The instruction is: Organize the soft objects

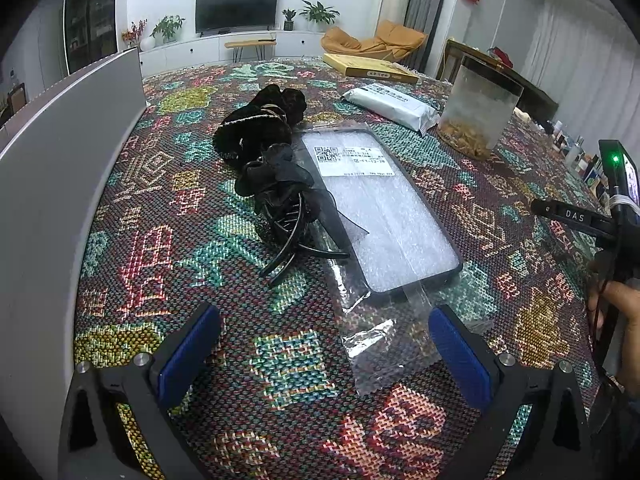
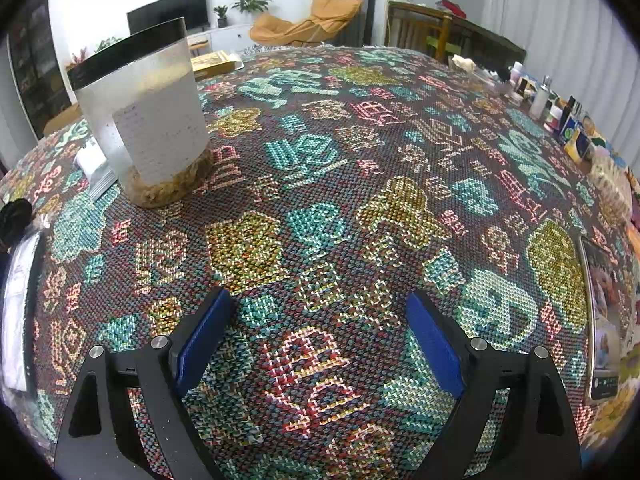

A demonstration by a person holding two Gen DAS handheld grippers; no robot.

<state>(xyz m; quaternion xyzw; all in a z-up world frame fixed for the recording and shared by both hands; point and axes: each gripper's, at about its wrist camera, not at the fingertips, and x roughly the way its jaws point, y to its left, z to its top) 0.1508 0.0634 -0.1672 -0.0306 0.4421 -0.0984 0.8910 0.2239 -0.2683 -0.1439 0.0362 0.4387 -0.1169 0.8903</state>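
A black velvet scrunchie (image 1: 260, 124) lies on the patterned tablecloth (image 1: 160, 208), with a black hair claw clip with a gauze bow (image 1: 286, 208) just in front of it. To their right lies a phone case in a clear bubble-wrap bag (image 1: 380, 216), its loose end reaching between my left fingers. My left gripper (image 1: 324, 344) is open just above the cloth, short of the clip. My right gripper (image 2: 320, 328) is open over bare cloth, holding nothing. The scrunchie (image 2: 14, 216) and the bag (image 2: 18, 304) show at the right wrist view's left edge.
A grey panel (image 1: 60, 184) stands along the left. A clear jar with dried bits (image 1: 478, 108) (image 2: 148, 120), a white packet (image 1: 392, 104) and a yellow box (image 1: 368, 66) sit farther back. A hand holds the other gripper (image 1: 612, 216). Small bottles (image 2: 560, 112) and a phone (image 2: 602, 320) line the right edge.
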